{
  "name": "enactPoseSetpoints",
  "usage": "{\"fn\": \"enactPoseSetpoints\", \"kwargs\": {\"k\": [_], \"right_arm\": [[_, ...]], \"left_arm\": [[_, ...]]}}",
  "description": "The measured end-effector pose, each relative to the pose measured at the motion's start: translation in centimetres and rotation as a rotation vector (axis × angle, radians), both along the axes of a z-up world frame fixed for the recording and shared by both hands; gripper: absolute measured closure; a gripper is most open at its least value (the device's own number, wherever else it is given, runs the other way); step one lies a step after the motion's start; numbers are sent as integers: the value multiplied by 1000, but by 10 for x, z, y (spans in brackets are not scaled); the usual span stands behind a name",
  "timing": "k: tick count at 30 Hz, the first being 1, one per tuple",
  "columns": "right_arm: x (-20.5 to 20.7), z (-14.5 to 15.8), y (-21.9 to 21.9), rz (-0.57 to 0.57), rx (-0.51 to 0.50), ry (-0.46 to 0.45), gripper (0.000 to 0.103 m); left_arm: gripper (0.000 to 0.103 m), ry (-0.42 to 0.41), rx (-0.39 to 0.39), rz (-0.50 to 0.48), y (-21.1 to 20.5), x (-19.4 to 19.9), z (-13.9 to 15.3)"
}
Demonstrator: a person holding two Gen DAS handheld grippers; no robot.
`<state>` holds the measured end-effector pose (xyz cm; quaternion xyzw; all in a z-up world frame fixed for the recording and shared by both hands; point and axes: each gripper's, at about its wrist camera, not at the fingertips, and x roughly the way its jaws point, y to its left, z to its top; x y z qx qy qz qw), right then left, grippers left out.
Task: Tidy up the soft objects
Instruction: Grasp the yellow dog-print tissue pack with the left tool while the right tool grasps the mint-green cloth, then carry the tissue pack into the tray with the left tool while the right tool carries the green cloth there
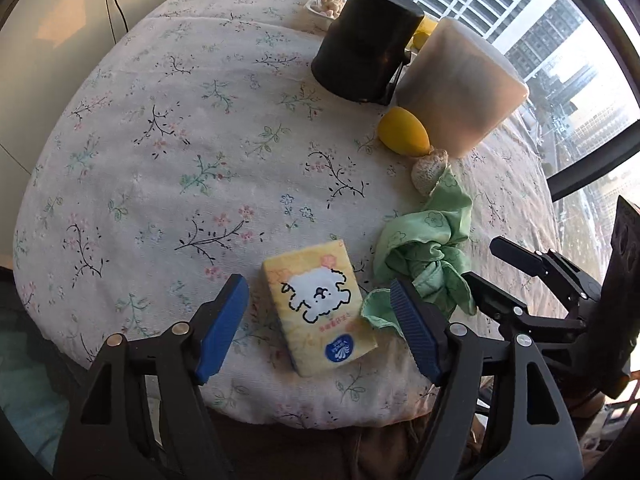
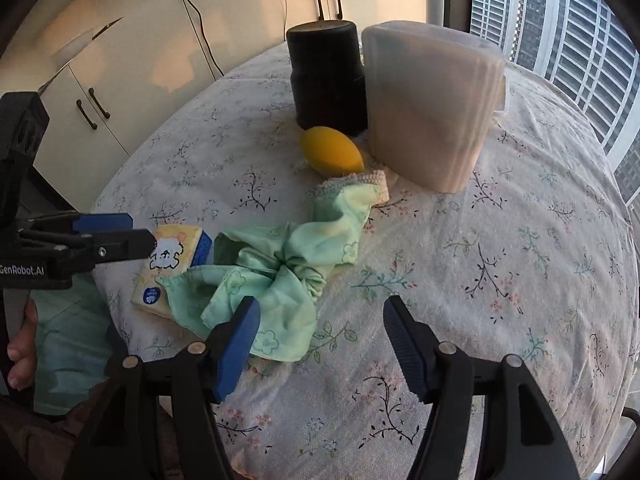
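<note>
A yellow tissue pack (image 1: 320, 308) with a white dog drawn on it lies flat near the table's front edge. My left gripper (image 1: 318, 296) hangs over it, open, with the pack between the blue pads and neither pad touching it. Right of the pack lies a knotted green cloth (image 2: 280, 264), one corner draped over the tissue pack (image 2: 172, 260). My right gripper (image 2: 323, 308) is open just in front of the cloth with nothing between its fingers. A yellow egg-shaped sponge (image 2: 332, 154) and a cream knitted piece (image 2: 360, 182) rest further back.
A black cylinder (image 2: 326, 72) and a translucent beige container (image 2: 432, 104) stand at the back of the round table with its floral cloth (image 2: 500, 280). A small tray of snacks (image 1: 328, 0) sits behind them. Cupboards are at the left, a window at the right.
</note>
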<state>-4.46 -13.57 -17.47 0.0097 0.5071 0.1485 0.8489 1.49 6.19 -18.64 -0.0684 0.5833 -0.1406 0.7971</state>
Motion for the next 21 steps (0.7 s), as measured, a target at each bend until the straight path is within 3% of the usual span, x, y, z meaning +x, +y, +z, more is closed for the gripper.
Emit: {"fn": "enactPoseSetpoints", "kwargs": {"k": [4, 8, 11, 15, 17, 18, 21], "right_arm": [[4, -7, 6, 16, 17, 8, 32], [9, -13, 14, 33, 17, -2, 32], [12, -17, 22, 57, 10, 1, 32], [17, -25, 25, 54, 21, 18, 33], [17, -27, 26, 81, 83, 39, 50], [16, -28, 27, 91, 109, 49, 58], [12, -25, 26, 80, 124, 37, 63]], "left_arm": [[31, 15, 137, 69, -14, 1, -14], [30, 61, 144, 122, -15, 4, -30], [30, 34, 202, 143, -20, 5, -30], [33, 1, 206, 171, -18, 1, -31], [46, -20, 215, 174, -17, -3, -28], [46, -27, 220, 169, -16, -5, -26], [47, -42, 193, 156, -15, -8, -22]]}}
